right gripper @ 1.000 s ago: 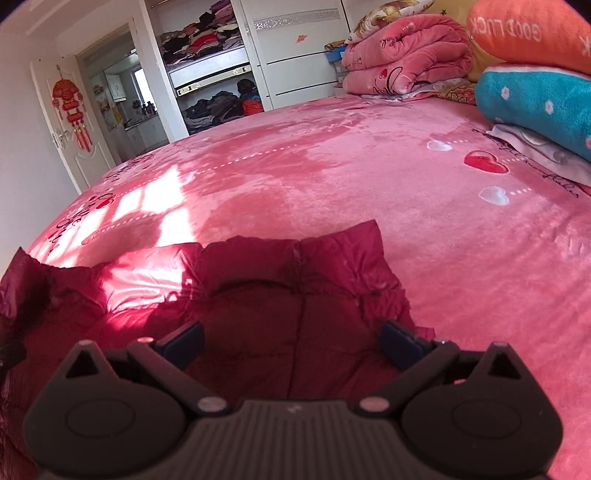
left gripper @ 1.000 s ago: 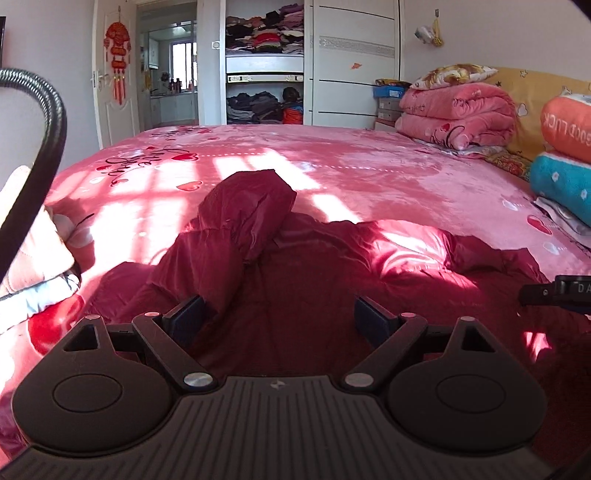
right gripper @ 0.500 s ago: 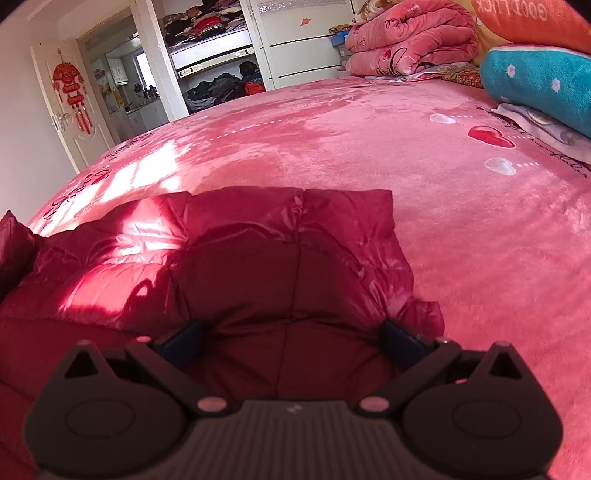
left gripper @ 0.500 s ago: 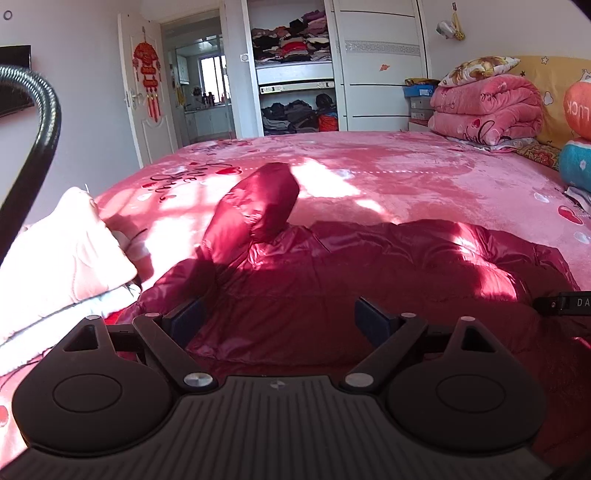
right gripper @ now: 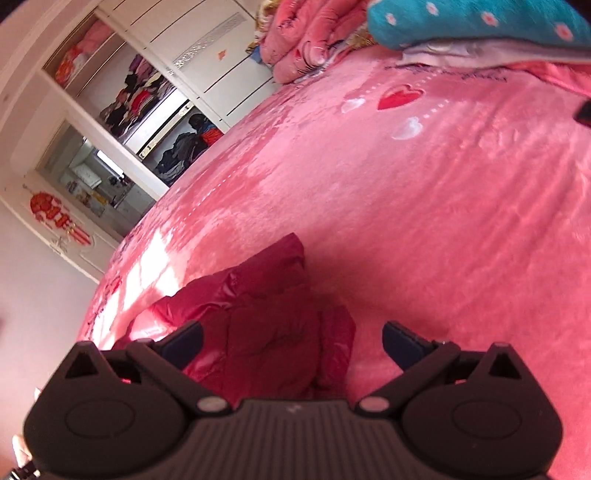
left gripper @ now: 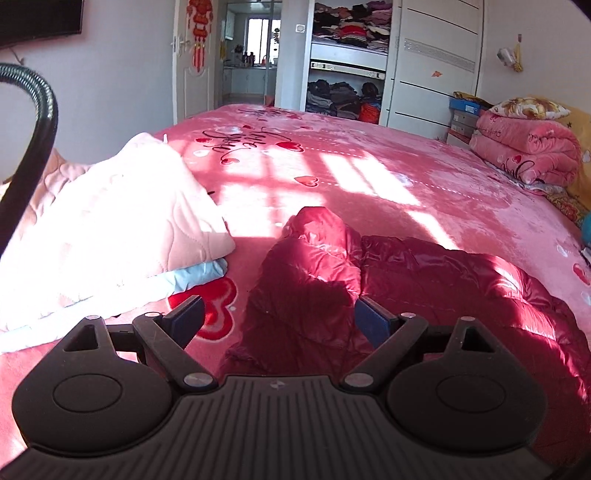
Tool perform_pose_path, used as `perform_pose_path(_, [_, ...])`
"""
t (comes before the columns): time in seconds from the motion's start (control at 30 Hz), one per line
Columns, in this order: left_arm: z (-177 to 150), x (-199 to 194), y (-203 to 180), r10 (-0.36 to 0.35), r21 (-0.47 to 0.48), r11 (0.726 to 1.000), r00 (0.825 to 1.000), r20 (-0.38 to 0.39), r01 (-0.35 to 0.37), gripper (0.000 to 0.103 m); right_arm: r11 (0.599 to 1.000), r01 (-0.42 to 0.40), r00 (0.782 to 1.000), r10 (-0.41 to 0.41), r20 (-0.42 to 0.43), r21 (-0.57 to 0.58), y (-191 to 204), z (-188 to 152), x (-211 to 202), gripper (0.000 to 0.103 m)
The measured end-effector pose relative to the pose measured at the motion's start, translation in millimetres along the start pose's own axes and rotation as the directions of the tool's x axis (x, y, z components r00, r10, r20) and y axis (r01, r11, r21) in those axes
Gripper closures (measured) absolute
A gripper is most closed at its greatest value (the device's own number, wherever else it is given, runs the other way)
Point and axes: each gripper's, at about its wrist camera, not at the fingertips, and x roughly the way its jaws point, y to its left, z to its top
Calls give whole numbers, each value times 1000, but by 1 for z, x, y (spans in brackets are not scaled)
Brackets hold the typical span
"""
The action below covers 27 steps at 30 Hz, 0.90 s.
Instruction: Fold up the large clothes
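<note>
A dark red puffer jacket [left gripper: 406, 280] lies spread on the pink bed [left gripper: 369, 177]. One sleeve [left gripper: 317, 236] is bunched up at its left end. My left gripper [left gripper: 279, 317] is open and empty, hovering just above the jacket's left part, below that sleeve. In the right wrist view the jacket's right end [right gripper: 258, 321] lies crumpled between and beyond my fingers. My right gripper [right gripper: 291, 341] is open and empty, tilted and low over that end.
A folded pale pink quilted garment on a light blue one [left gripper: 110, 229] lies on the bed to the left of the jacket. Folded pink quilts [left gripper: 524, 151] and a teal pillow [right gripper: 480, 22] sit at the headboard side. An open wardrobe [left gripper: 347, 59] stands beyond the bed.
My left gripper has swung left, bringing the pink folded pile into view. My right gripper has rolled and moved toward the jacket's right end. Both stayed open.
</note>
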Motion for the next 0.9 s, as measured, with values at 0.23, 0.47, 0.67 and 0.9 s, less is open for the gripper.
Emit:
perform_pose_path(0.23, [-2,18,19,-58,-114,992,998,-29,54,0,993,-90,986,100,-135,78,-15,-2,12,1])
perform_pose_path(0.47, [-16,2,1,-78,-130,988,996,50,84,0,998,5,999,-7,-43,-60,7,-4,6,1])
perform_pose_path(0.67, [-20,-5,-61,-195,-2,981,977,88,196,0,976,-7,998,22,65,-220,33,-9,-5,1])
perform_pose_path(0.9, [-47,6,-150,-334,207,923,942,20,323,0,938,47,999,-39,30,-345,48,-17,11,1])
